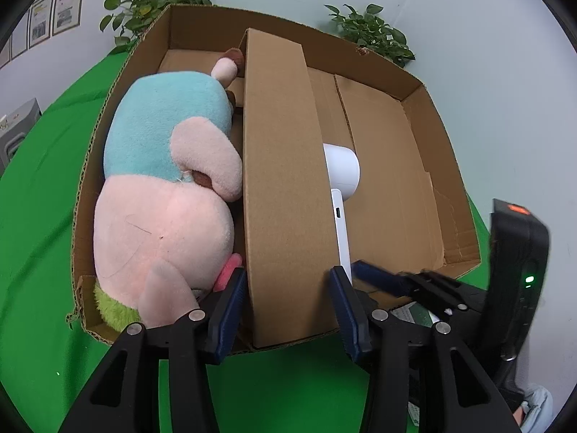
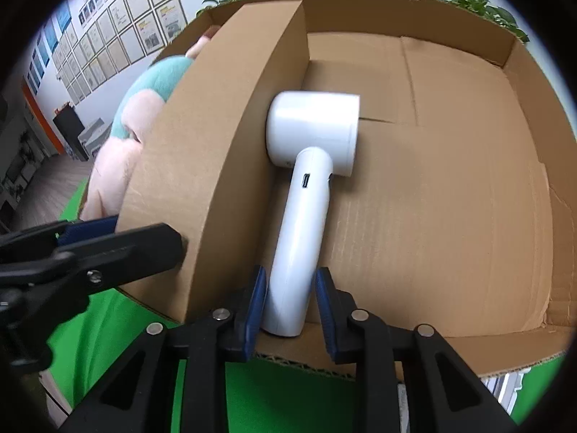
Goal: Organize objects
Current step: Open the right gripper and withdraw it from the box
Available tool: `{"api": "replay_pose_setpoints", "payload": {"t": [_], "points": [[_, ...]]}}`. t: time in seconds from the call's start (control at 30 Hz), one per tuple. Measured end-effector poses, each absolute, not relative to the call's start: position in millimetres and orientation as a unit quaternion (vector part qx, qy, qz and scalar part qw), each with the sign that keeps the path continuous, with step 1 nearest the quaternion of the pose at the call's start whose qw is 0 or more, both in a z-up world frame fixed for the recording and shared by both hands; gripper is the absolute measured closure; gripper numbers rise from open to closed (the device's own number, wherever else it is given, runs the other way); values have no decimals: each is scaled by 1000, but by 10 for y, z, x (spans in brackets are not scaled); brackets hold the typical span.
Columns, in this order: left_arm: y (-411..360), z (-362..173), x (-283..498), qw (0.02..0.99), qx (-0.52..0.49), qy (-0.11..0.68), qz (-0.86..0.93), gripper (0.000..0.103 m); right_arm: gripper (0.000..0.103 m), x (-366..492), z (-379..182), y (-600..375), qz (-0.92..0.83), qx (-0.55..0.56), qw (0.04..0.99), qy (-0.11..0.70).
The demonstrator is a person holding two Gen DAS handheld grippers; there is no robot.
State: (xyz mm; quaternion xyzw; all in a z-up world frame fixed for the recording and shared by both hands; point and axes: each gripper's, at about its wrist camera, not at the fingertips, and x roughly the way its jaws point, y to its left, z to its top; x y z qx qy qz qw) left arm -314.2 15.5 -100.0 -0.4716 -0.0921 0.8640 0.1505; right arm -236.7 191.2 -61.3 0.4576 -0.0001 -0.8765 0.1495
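left wrist view: no readable writing; framed sheets (image 1: 54,11) on the far wall too blurred to read. open cardboard box (image 1: 429,108) on green cloth (image 1: 39,198), split by an upright cardboard divider (image 1: 281,180). left compartment filled by a plush toy (image 1: 162,187), pink, blue and green, lying on its side. right compartment holding a white handheld device (image 1: 340,180), partly hidden behind the divider. left gripper (image 1: 286,310) spread wide, fingers either side of the divider's near end. right gripper (image 1: 382,281) beside it at the device's handle. two potted plants (image 1: 155,0) behind the box.

right wrist view: no brand seen on the white handheld device (image 2: 306,166), only a small port on the handle. flat on the box (image 2: 450,198) floor, head just beside the divider (image 2: 202,166). right gripper (image 2: 290,303) narrow around the handle end, pads (image 2: 258,299) close at each side; contact cannot be told. plush toy (image 2: 119,144) beyond the divider.
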Motion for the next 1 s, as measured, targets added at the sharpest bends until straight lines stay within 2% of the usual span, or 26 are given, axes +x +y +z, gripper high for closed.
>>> {"api": "replay_pose_setpoints", "payload": {"t": [0.03, 0.07, 0.13, 0.17, 0.2, 0.27, 0.37, 1.0], "points": [[167, -964, -3111, 144, -462, -83, 871, 59, 33, -2312, -544, 1956, -885, 443, 143, -1], [170, -920, -3078, 137, -453, -77, 877, 58, 16, -2275, -496, 1996, -893, 429, 137, 0], [186, -743, -2941, 123, -410, -57, 902, 51, 6, -2167, -389, 2089, -908, 398, 130, 5], [195, -640, -2857, 109, -382, -46, 916, 35, 0, -2094, -322, 2152, -916, 381, 122, 4], [196, -537, -2761, 91, -350, -38, 931, 15, 0, -2058, -283, 2182, -921, 370, 118, 4], [203, -362, -2573, 71, -287, -36, 955, 0, 0, -1908, -179, 2317, -933, 343, 104, 16], [301, -212, -2413, 66, -248, -14, 966, 0, 0, -1749, -112, 2401, -943, 321, 87, 32], [689, -218, -2129, 97, -257, -1, 962, 0, 0, -1443, 88, 2493, -948, 308, 83, 17]]}}
